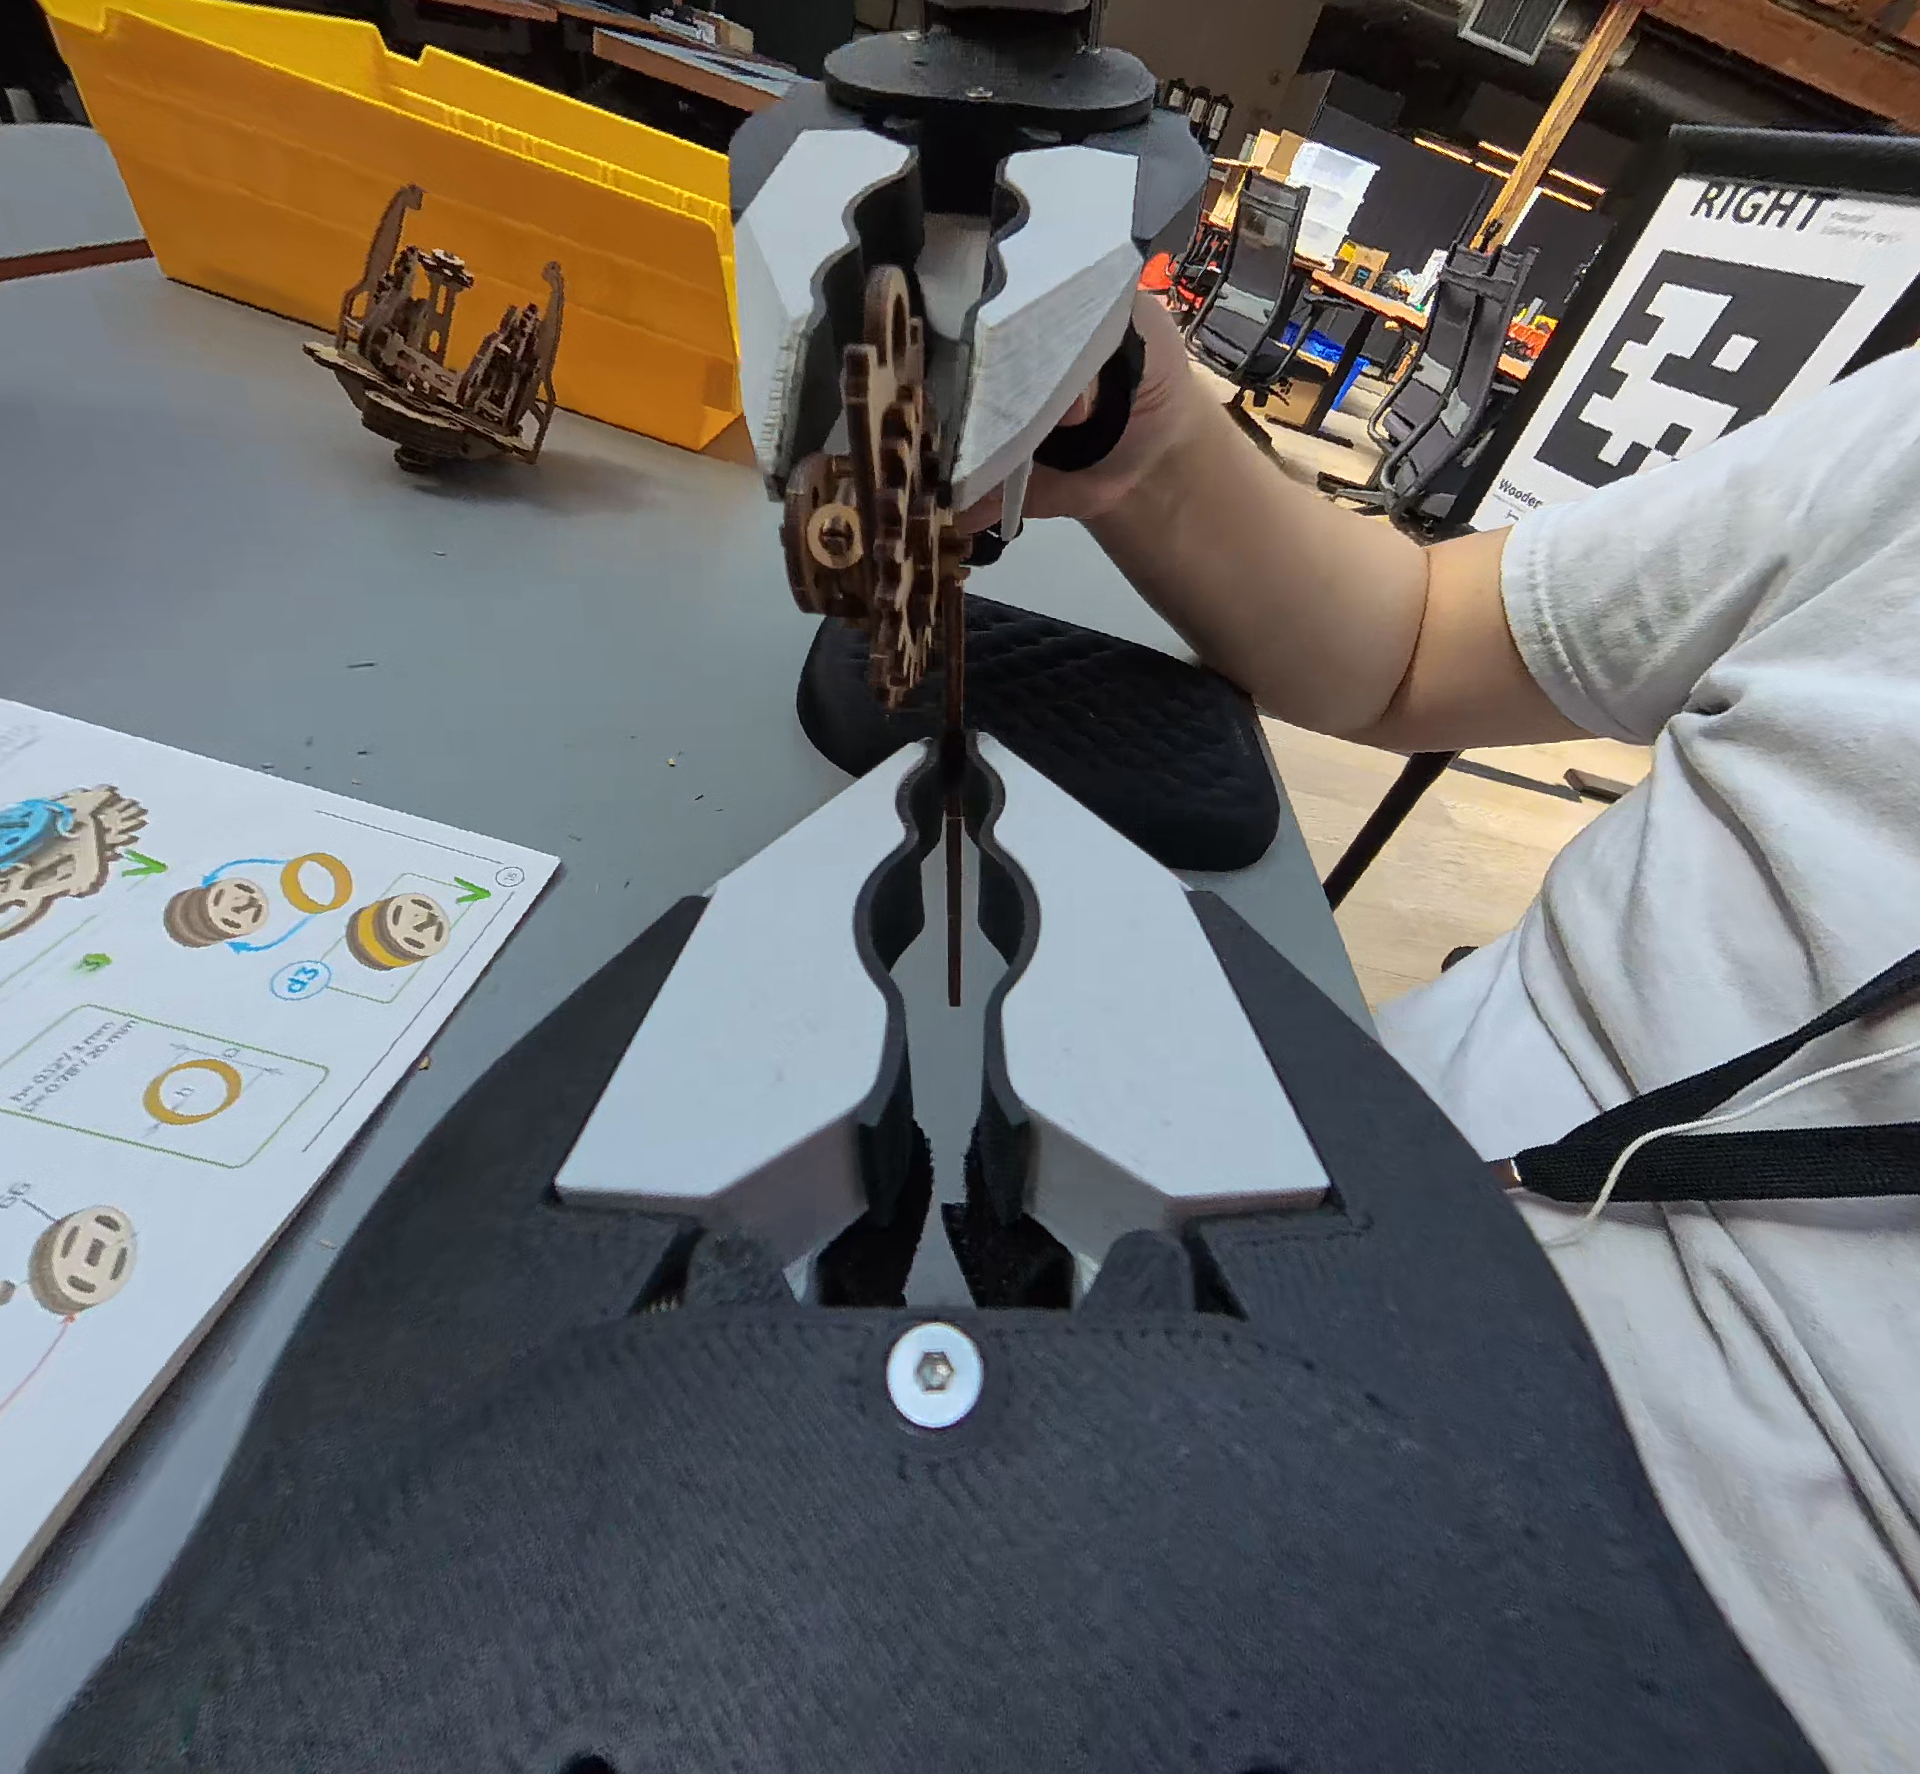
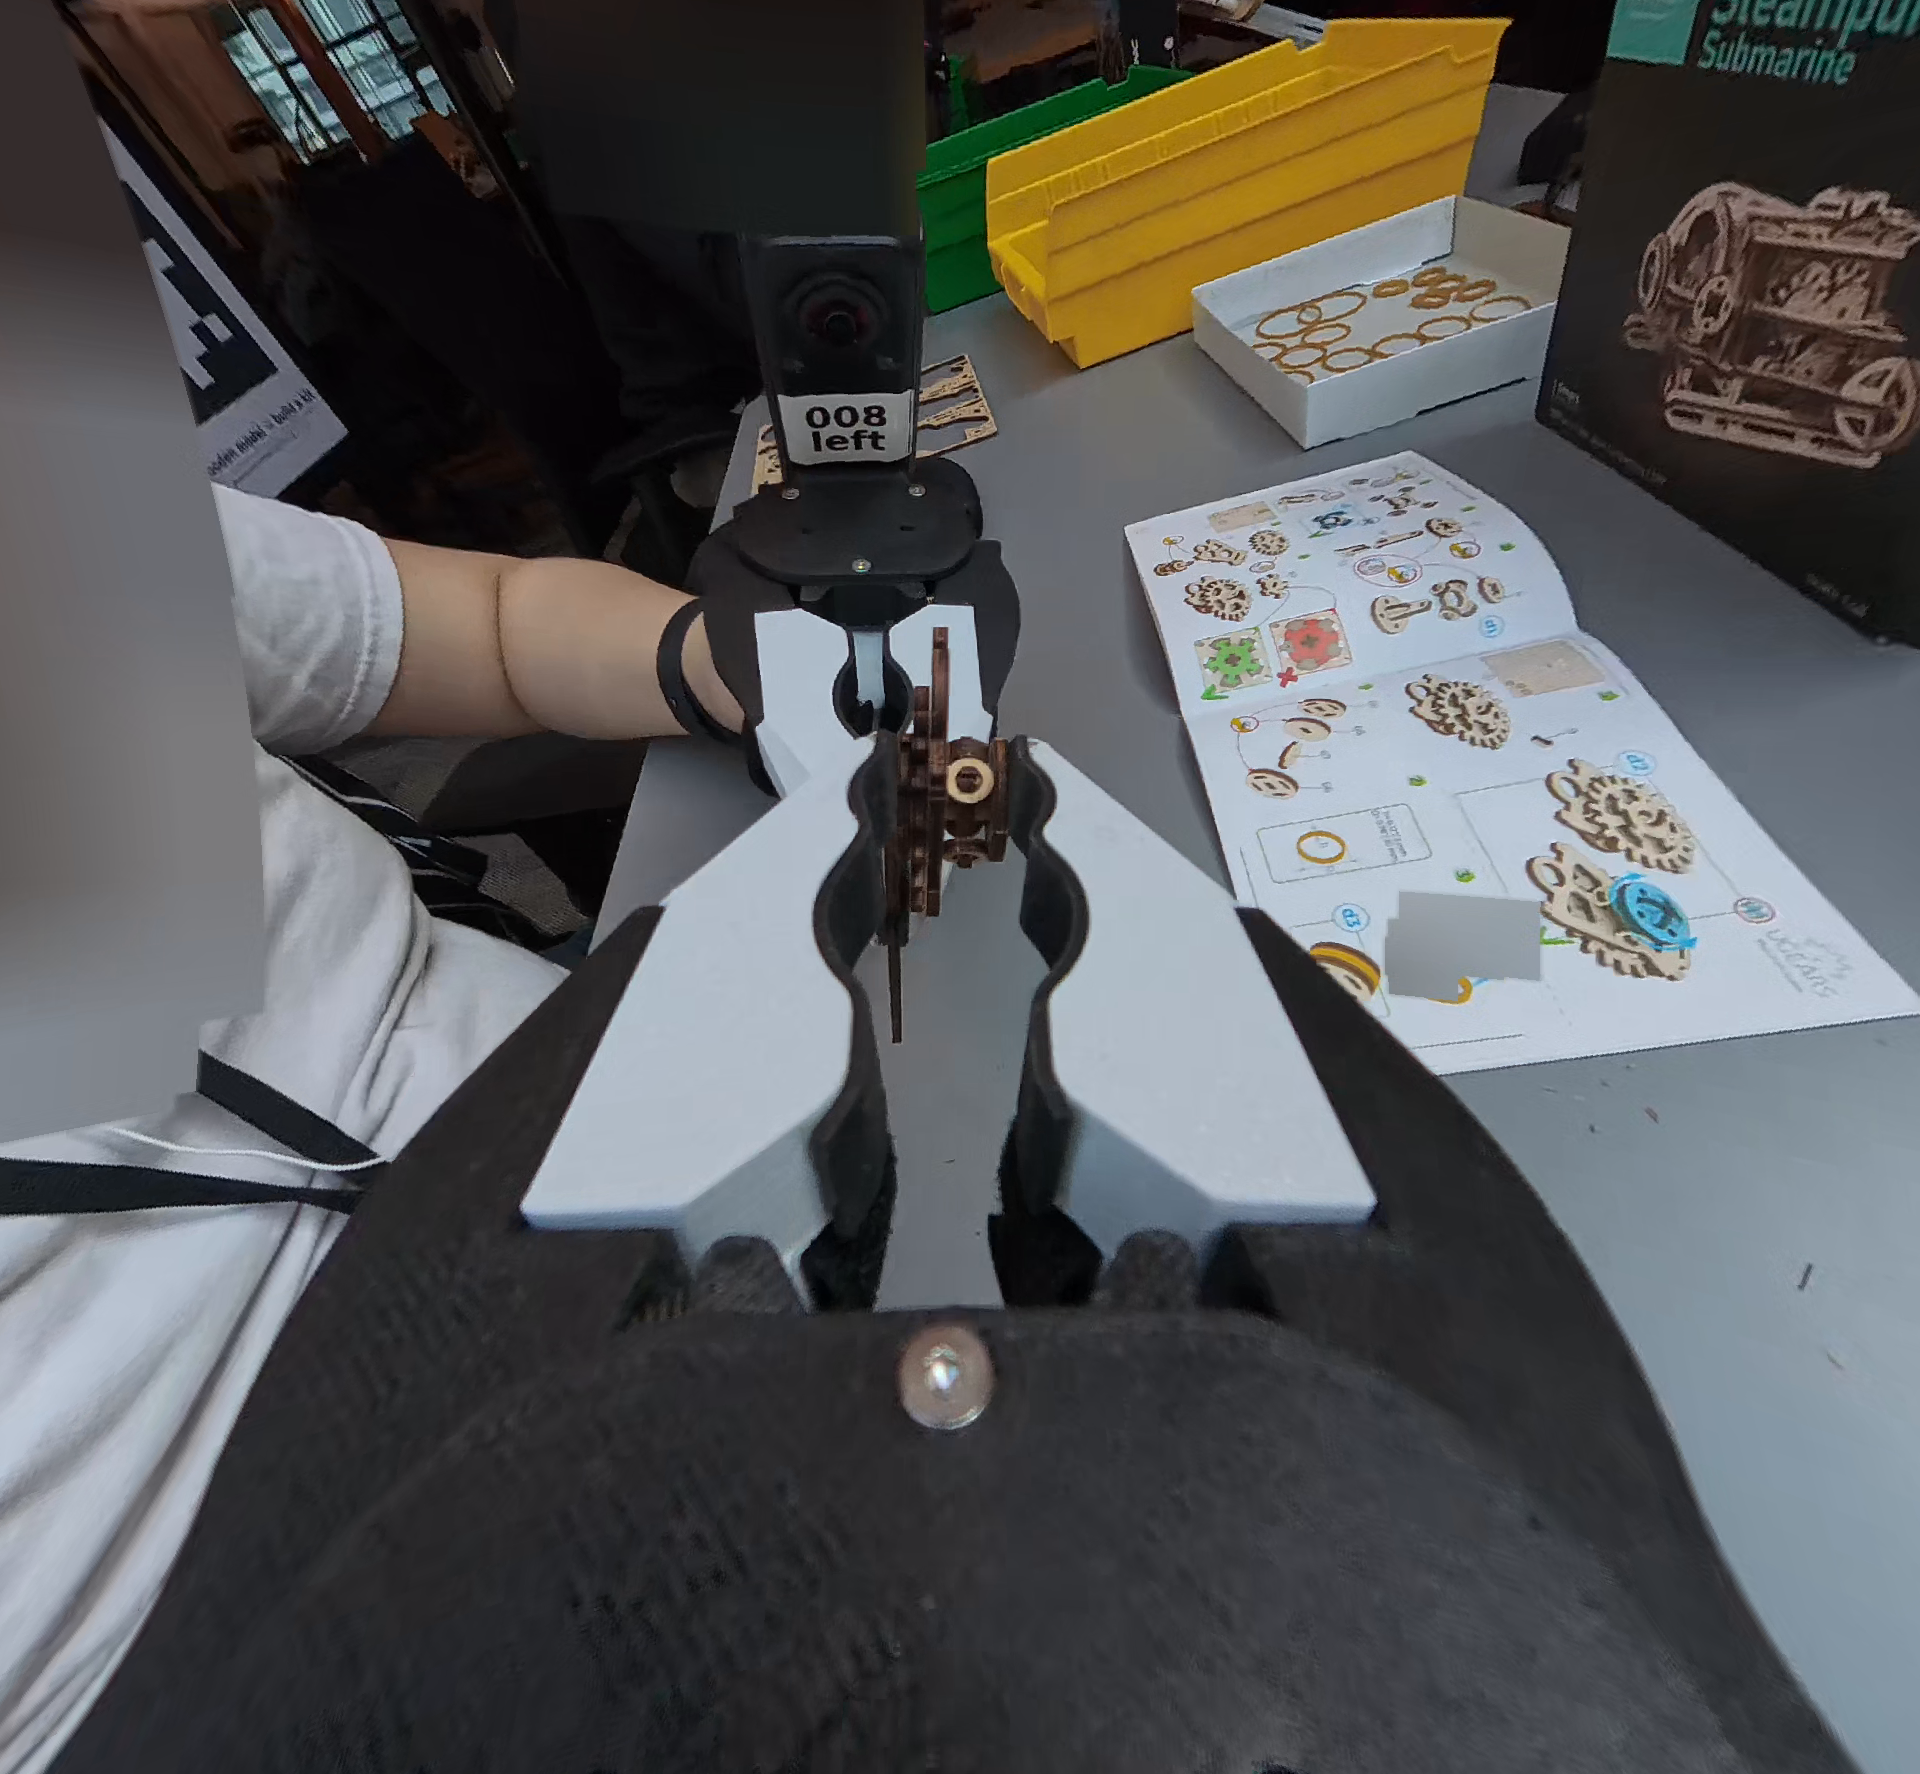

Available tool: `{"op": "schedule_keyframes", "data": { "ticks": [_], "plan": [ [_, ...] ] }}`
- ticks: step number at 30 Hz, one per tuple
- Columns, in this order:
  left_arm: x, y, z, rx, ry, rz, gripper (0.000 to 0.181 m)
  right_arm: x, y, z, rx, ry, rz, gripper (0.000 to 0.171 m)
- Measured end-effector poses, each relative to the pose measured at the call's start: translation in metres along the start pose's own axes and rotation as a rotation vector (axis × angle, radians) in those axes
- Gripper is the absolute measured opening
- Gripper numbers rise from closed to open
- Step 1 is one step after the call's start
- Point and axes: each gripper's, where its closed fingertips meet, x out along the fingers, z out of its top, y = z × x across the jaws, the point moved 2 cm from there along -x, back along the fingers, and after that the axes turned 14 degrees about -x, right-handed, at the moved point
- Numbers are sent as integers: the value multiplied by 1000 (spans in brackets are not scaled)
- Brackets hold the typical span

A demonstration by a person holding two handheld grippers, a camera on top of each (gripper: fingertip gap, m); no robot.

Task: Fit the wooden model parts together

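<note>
Left wrist view: the left tool is seen closed narrowly on the thin edge of a flat wooden plate, while the right tool facing it is clamped on the wooden gear assembly joined to that plate. Both are held above the grey bench. A part-built wooden model stands beside a yellow bin. An instruction sheet, a white tray of wooden rings and the kit box are seen from the right wrist.
</note>
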Motion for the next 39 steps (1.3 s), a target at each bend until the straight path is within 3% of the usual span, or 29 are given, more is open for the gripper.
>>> {"op": "schedule_keyframes", "data": {
  "ticks": [4,11,18,24,39],
  "plan": [
    [0,-4,6,122,-23,32,0,0,5,12,-186,85,-44,20],
    [-3,0,4,-183,6,-64,0,6,-16,-4,222,110,51,20],
    [-4,7,-3,-365,33,-97,0,13,-21,-15,324,133,68,20],
    [-5,12,-9,-400,66,-73,0,18,-23,-25,375,171,89,20],
    [2,6,-15,-10,120,15,0,12,0,-15,29,155,110,20]
  ]
}}
